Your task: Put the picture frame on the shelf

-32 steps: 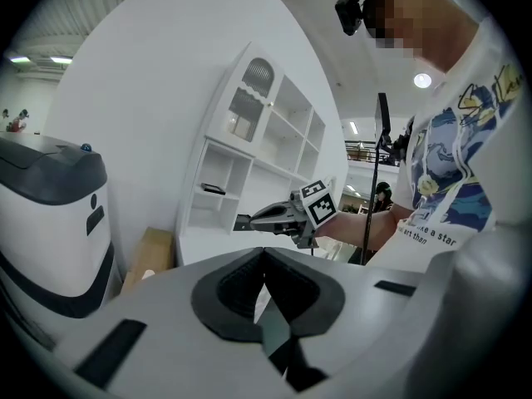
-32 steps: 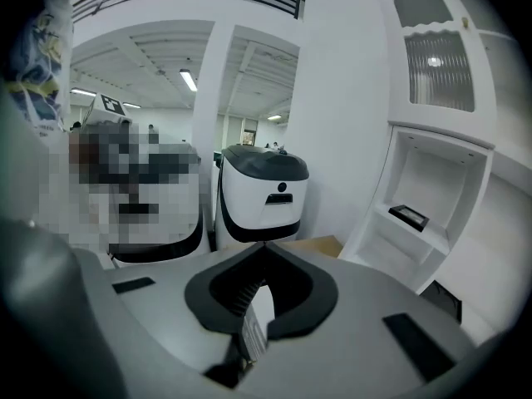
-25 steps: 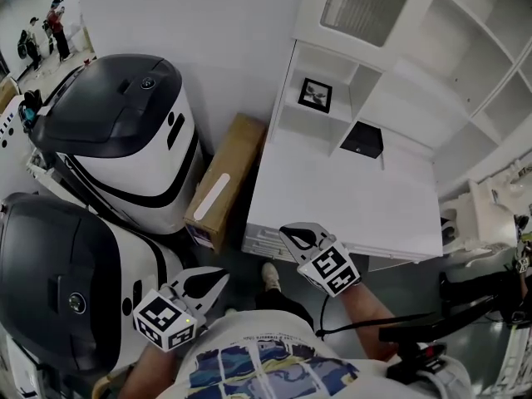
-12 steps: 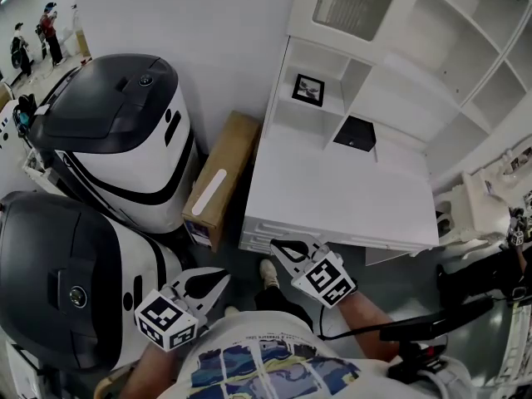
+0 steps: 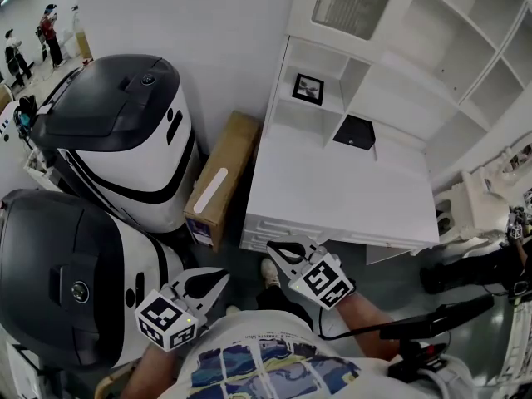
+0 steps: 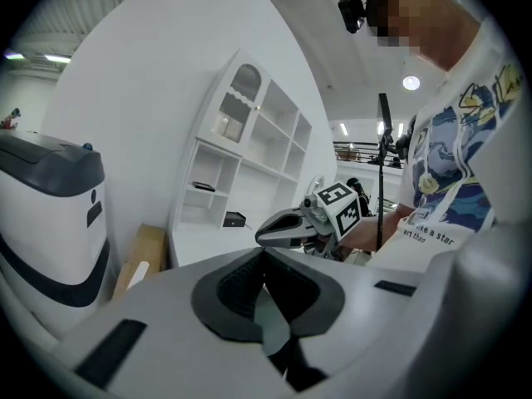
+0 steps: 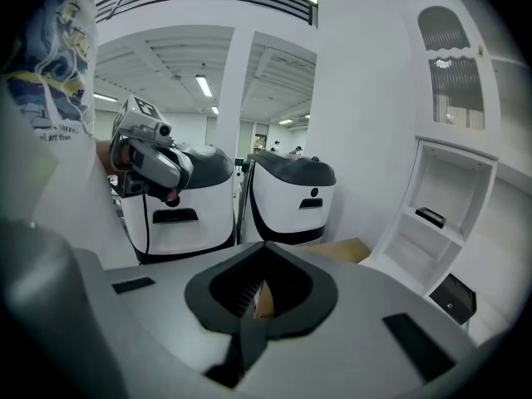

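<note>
The small black picture frame (image 5: 308,89) stands in a lower left compartment of the white shelf unit (image 5: 432,48); it also shows in the left gripper view (image 6: 203,186) and the right gripper view (image 7: 431,216). Neither gripper is near it. My right gripper (image 5: 270,248) hangs shut and empty just off the front edge of the white desk (image 5: 332,198). My left gripper (image 5: 221,276) is lower left, near my body, shut with nothing in it. In their own views both jaw pairs meet at the tips (image 6: 264,252) (image 7: 264,246).
A black box (image 5: 354,132) lies on the desk below the shelf. A cardboard carton (image 5: 220,181) lies on the floor between the desk and two large white-and-dark machines (image 5: 125,131) (image 5: 66,281). A black stand (image 5: 432,322) is at lower right. People stand far off at upper left.
My right gripper has drawn back a little from the desk's front edge, toward the left and toward my body. The left gripper has barely moved.
</note>
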### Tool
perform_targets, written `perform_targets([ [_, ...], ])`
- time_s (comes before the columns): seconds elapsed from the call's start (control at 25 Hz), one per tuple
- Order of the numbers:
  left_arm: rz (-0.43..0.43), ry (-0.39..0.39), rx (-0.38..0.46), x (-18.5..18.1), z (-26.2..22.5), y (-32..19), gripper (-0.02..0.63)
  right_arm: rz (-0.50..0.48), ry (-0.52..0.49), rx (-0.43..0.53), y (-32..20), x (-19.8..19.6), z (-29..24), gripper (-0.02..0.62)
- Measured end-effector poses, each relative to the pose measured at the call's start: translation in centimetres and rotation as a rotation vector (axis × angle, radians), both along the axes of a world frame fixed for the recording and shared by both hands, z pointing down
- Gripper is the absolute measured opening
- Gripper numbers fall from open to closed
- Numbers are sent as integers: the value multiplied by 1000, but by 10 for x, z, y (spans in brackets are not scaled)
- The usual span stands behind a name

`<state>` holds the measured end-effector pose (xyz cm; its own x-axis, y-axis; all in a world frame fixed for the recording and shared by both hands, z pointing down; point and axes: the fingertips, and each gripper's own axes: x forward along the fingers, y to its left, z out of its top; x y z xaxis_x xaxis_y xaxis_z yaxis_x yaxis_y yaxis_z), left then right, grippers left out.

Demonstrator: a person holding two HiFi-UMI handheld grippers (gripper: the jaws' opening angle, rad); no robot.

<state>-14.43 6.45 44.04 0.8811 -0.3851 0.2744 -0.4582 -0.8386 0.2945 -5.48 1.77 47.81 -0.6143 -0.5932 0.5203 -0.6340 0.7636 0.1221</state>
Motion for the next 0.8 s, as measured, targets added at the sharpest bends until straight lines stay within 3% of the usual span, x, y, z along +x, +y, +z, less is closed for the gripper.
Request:
perform_targets([
  [0.8,4,-6,6,-3,-2,6,12,-13,4,23,3,-8,-6,25],
])
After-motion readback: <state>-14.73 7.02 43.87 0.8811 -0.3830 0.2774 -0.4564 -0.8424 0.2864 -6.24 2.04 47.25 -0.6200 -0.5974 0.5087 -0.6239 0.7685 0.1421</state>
